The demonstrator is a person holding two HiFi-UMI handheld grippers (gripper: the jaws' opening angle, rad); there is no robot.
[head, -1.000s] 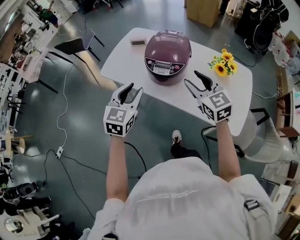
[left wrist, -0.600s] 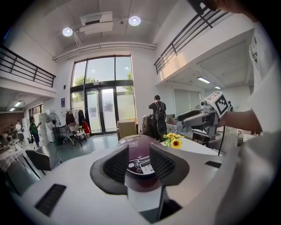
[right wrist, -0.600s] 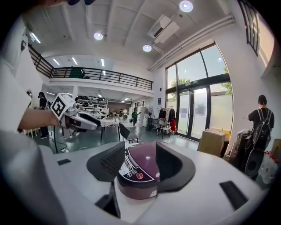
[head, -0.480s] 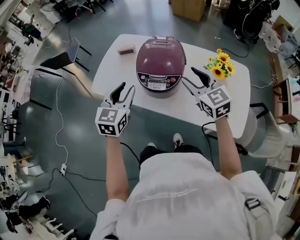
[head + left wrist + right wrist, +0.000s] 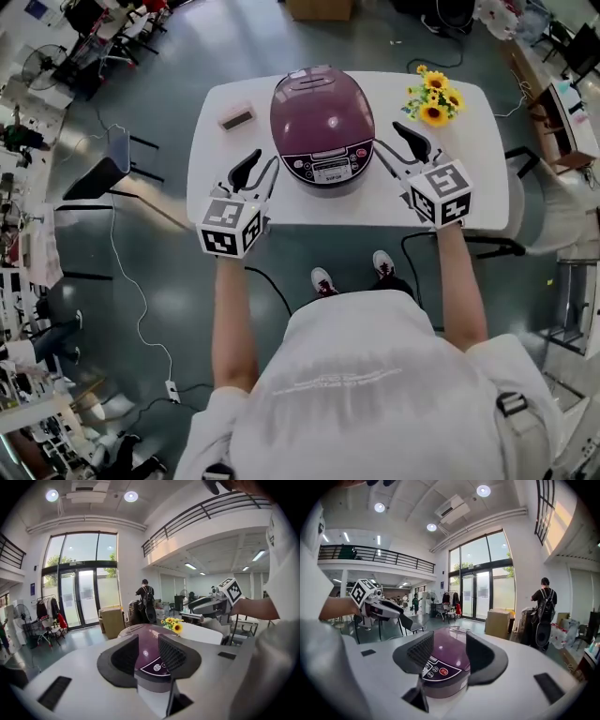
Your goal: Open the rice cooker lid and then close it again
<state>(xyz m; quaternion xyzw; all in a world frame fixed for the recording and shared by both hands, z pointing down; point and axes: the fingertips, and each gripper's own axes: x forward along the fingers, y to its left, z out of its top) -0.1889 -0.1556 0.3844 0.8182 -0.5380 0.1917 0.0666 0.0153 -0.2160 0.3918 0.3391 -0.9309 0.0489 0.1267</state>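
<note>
Two tools flank the cooker (image 5: pixel 323 122) in the head view. The left tool (image 5: pixel 257 172) and right tool (image 5: pixel 397 153) have both come forward over the near edge and now sit just beside the cooker's front corners, touching nothing. The lid is down, so I judge the opening not yet begun and the approach nearly done. The cooker stands mid-tabletop (image 5: pixel 217 183), a small box (image 5: pixel 236 116) to its left and sunflowers (image 5: pixel 432 98) to its right. Below lies a grey floor (image 5: pixel 122 375) with a trailing cable (image 5: pixel 141 309) and a chair (image 5: pixel 105 174)

In the left gripper view, that tool's jaws stand partly apart with nothing between the pads. The cooker's purple front shows through the gap. Beyond are glass doors (image 5: pixel 79 597) and a person with a backpack (image 5: pixel 145 597)

In the right gripper view, the jaws are a little wider and likewise empty, aimed at the control panel (image 5: pixel 436 671). A railed gallery (image 5: pixel 370 554) runs along the wall, and a cardboard box (image 5: pixel 498 621) stands near the doors
</note>
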